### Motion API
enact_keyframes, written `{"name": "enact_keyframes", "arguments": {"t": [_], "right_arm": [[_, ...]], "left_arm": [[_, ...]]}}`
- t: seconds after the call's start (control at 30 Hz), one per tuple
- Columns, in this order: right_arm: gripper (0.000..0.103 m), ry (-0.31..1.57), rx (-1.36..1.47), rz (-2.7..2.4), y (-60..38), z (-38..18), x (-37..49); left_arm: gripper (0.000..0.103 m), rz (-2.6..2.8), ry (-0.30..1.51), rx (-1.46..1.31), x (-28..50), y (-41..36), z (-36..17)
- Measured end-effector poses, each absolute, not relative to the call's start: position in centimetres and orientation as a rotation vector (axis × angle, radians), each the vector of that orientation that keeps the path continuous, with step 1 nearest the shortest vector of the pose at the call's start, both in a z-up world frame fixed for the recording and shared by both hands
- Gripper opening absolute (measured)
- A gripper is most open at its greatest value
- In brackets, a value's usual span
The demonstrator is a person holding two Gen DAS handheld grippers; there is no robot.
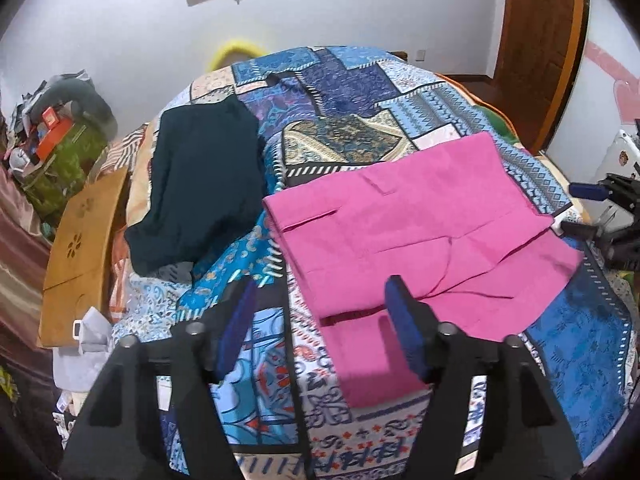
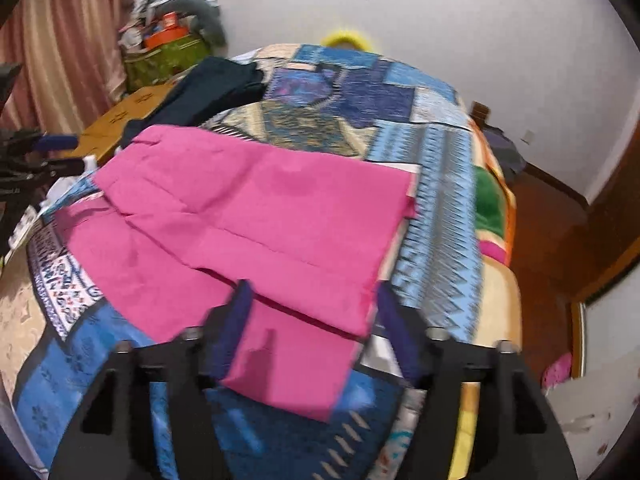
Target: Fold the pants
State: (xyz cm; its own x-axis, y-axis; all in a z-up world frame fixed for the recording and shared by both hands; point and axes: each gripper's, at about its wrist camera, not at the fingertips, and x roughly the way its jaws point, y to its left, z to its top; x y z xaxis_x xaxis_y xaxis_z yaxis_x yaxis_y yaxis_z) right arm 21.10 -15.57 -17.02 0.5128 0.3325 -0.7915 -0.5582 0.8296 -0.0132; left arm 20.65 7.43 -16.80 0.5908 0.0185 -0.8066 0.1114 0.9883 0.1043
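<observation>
Pink pants (image 1: 420, 232) lie folded over themselves on a blue patchwork bedspread (image 1: 344, 92). They also show in the right wrist view (image 2: 256, 216). My left gripper (image 1: 320, 300) is open and empty, hovering above the pants' near left corner. My right gripper (image 2: 312, 296) is open and empty, hovering above the pants' near right edge. The right gripper also shows at the right edge of the left wrist view (image 1: 600, 208).
A dark teal garment (image 1: 204, 184) lies on the bed to the left of the pants. A wooden board (image 1: 84, 248) leans at the bed's left side. A cluttered green bag (image 1: 60, 152) stands by the wall. A wooden door (image 1: 540, 40) is at the right.
</observation>
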Motion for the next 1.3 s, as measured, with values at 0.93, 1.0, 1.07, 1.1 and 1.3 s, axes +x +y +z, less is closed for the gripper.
{"name": "enact_keyframes", "arguments": {"t": [0.93, 1.0, 1.07, 1.1, 1.3], "right_arm": [[0.006, 0.864, -0.262, 0.623, -11.1, -17.8, 23.8], [0.006, 0.85, -0.24, 0.624, -11.5, -17.1, 23.7], [0.005, 0.84, -0.212, 0.628, -12.0, -16.6, 23.3], [0.005, 0.838, -0.204, 0.629, -12.1, -16.4, 23.3], [0.005, 0.826, -0.213, 0.632, -12.4, -16.0, 22.3]], "left_arm": [[0.077, -0.219, 1.05, 0.286, 23.0, 0.0, -21.2], [0.077, -0.221, 1.049, 0.29, 23.0, -0.3, -21.3], [0.077, -0.219, 1.042, 0.294, 23.0, -0.5, -21.3], [0.074, -0.21, 1.036, 0.3, 23.0, -0.5, -21.2], [0.023, -0.206, 1.002, 0.32, 22.6, -0.8, -20.5]]}}
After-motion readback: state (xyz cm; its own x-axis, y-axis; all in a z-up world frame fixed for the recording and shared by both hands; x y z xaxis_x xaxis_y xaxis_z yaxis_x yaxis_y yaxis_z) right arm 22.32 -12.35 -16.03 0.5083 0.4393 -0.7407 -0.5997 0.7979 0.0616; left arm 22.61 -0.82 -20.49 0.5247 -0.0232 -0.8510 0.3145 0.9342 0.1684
